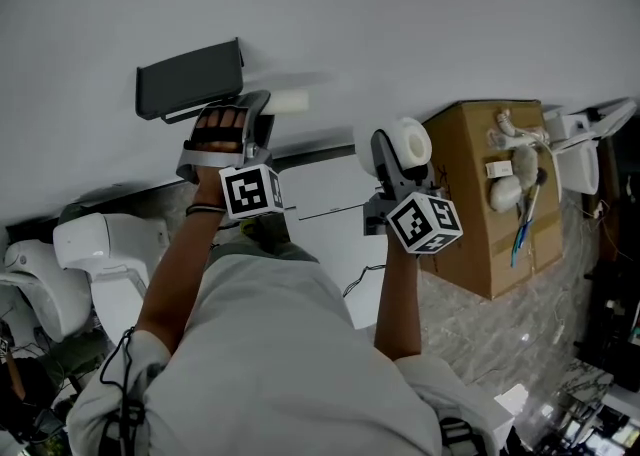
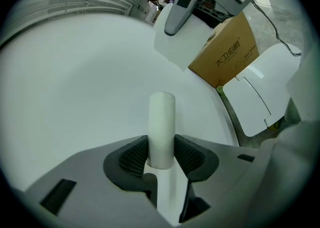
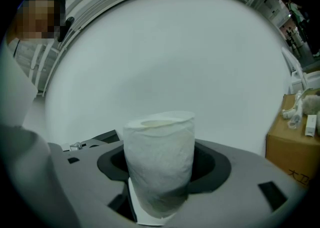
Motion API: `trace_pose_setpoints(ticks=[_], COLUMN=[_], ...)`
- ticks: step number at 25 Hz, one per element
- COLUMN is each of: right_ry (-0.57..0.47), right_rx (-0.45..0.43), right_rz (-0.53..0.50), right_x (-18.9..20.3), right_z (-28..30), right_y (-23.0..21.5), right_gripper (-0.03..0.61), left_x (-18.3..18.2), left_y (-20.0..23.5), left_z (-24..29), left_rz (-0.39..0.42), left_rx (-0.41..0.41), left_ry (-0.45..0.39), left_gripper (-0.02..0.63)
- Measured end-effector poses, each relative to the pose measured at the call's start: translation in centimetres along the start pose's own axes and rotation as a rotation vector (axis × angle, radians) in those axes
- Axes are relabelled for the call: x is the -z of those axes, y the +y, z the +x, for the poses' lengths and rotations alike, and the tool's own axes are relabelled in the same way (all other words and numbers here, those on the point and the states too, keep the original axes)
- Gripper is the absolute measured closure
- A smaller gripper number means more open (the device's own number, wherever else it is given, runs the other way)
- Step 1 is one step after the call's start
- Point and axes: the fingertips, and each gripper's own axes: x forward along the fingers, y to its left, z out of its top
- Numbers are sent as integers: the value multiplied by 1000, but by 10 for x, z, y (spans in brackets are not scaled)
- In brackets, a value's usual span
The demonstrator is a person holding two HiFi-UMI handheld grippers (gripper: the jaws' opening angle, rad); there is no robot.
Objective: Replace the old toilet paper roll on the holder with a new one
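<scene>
Gripping core [image 2: 161, 122] in L tongs [image 2: 161, 156], roll [image 3: 159, 142], R tongs [image 3: 162, 167]

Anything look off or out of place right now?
Nothing stands out. The left gripper is clamped on the bare white core, the right gripper on a toilet paper roll, both held squarely. The dark holder on the wall looks intact.

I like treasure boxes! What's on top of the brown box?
On the box lie a few small white things and something thin and blue, all too small to name. The box's sides cover whatever is inside it.
</scene>
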Motion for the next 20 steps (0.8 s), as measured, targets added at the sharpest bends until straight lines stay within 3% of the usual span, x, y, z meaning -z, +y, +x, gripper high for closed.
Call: trace_pose_setpoints(ticks=[3,9,20], right_ry=[-8,-16,-9], right_rx=[18,31,-17], right_rz=[4,29,56], right_x=[-2,-1,-2], right_z=[-7,-13,2], right_y=[-6,-10,4], right_gripper=[281,281,281], left_x=[-15,-28,-12], left_y=[-3,-7,18], left_z=[-1,-10,-43], left_rz=[-15,-151,-546], left_rx=[17,57,76], left_ry=[-42,-119,-238], left_gripper=[430,430,430])
